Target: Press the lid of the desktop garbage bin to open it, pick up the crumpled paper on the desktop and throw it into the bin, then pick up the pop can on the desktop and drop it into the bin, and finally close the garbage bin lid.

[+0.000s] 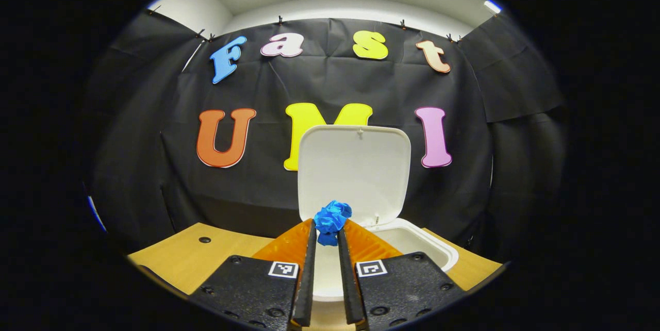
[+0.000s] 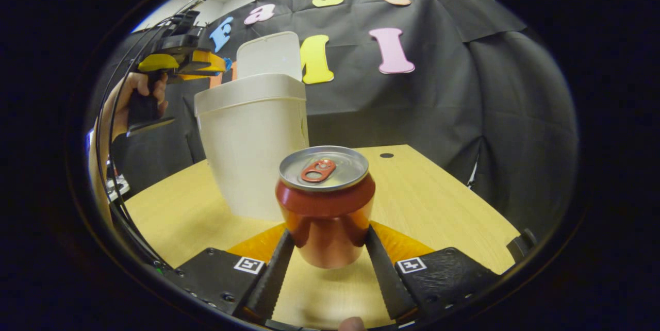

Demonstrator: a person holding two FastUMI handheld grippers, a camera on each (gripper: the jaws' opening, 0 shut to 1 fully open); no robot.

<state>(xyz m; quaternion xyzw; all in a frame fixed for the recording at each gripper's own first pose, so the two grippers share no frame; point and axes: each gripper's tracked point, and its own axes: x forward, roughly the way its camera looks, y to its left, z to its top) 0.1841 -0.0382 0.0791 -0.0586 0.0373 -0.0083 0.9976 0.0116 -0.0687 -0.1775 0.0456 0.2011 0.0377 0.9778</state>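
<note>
1. Pinching a blue crumpled paper [image 1: 331, 220] between its two nearly closed fingers [image 1: 309, 274], the left gripper [image 1: 326, 235] holds the wad in the air above the open mouth of the garbage bin [image 1: 412, 241].
2. In the left gripper view, the bin's white lid [image 1: 355, 171] stands upright behind the paper; the part of the bin's inside that shows is plain white.
3. In the right gripper view, the right gripper [image 2: 326, 248] has its fingers [image 2: 276, 266] spread on either side of a red pop can [image 2: 325, 204]; whether they press on it I cannot tell.
4. That can stands upright on the wooden table [image 2: 438, 202], pull tab unopened, with no readable writing.
5. Just behind the can stands the bin, and farther left a hand [image 2: 142, 94] holds the left gripper high beside the lid.
</note>
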